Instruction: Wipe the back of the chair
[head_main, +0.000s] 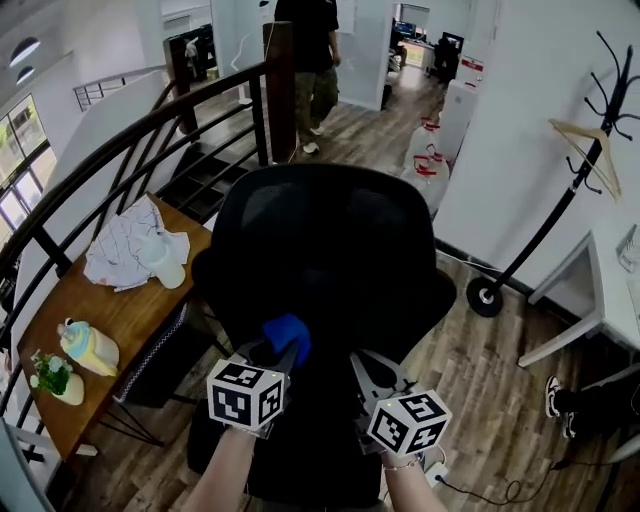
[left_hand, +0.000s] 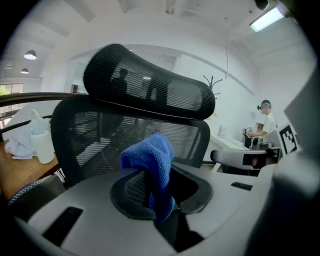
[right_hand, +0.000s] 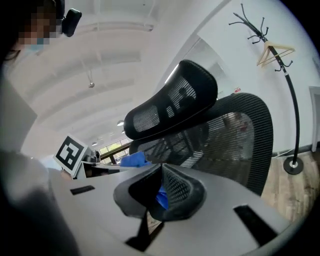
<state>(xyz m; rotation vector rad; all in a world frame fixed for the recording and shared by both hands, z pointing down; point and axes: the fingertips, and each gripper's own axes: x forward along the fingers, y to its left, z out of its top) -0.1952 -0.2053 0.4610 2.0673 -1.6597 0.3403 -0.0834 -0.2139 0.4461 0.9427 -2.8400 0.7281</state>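
A black mesh office chair (head_main: 330, 250) stands just ahead of me, its back and headrest turned toward me. My left gripper (head_main: 280, 355) is shut on a folded blue cloth (head_main: 288, 335), held close to the lower part of the chair back. In the left gripper view the blue cloth (left_hand: 152, 160) sticks up between the jaws of the left gripper (left_hand: 155, 187), below the headrest (left_hand: 150, 85). My right gripper (head_main: 372, 372) hovers beside it to the right. The right gripper (right_hand: 161, 187) shows its pads together; the chair back (right_hand: 235, 135) and the cloth (right_hand: 132, 160) lie beyond.
A wooden table (head_main: 120, 320) at the left carries a crumpled white cloth (head_main: 130, 245), a small figure (head_main: 88, 345) and a potted plant (head_main: 55, 378). A stair railing (head_main: 150, 130) runs behind. A coat stand (head_main: 590, 150) and white desk (head_main: 610, 270) stand right. A person (head_main: 310, 60) stands beyond.
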